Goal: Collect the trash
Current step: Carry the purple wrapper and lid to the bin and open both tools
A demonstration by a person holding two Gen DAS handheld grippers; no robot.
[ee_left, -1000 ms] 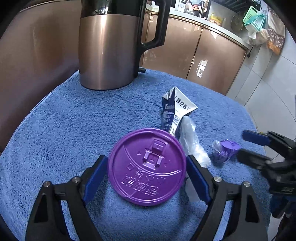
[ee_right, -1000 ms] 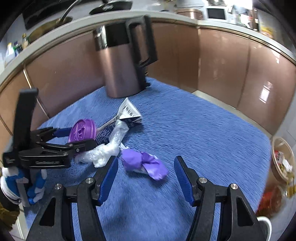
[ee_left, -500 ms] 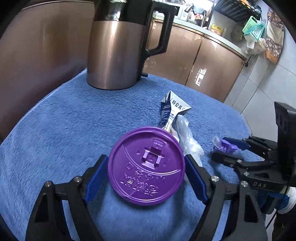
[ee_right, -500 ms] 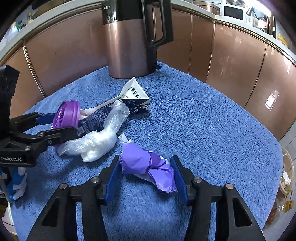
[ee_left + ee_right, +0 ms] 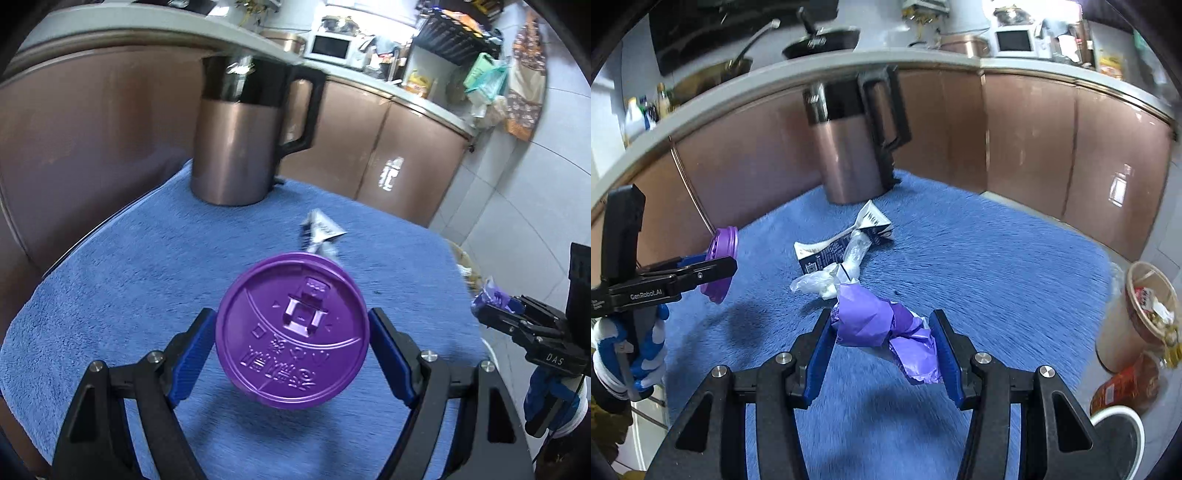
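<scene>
Between the left hand-held gripper (image 5: 291, 354) pads, a purple lid (image 5: 291, 328) sits clamped.

My kitchen is evenly bright, with glare patches on the brown cabinet doors (image 5: 388, 173) and soft shadows on the blue towel (image 5: 960, 258). The kettle (image 5: 236, 147) smears with motion blur, and both fisheye views bend and darken toward their rims.

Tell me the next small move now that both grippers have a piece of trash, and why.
Probably carry both pieces toward the bin, right side first. The left gripper is shut on the purple lid, the right gripper on the crumpled purple wrapper, both above the blue towel. A dark bin rim shows low on the right; the flattened carton and clear plastic can wait.
</scene>
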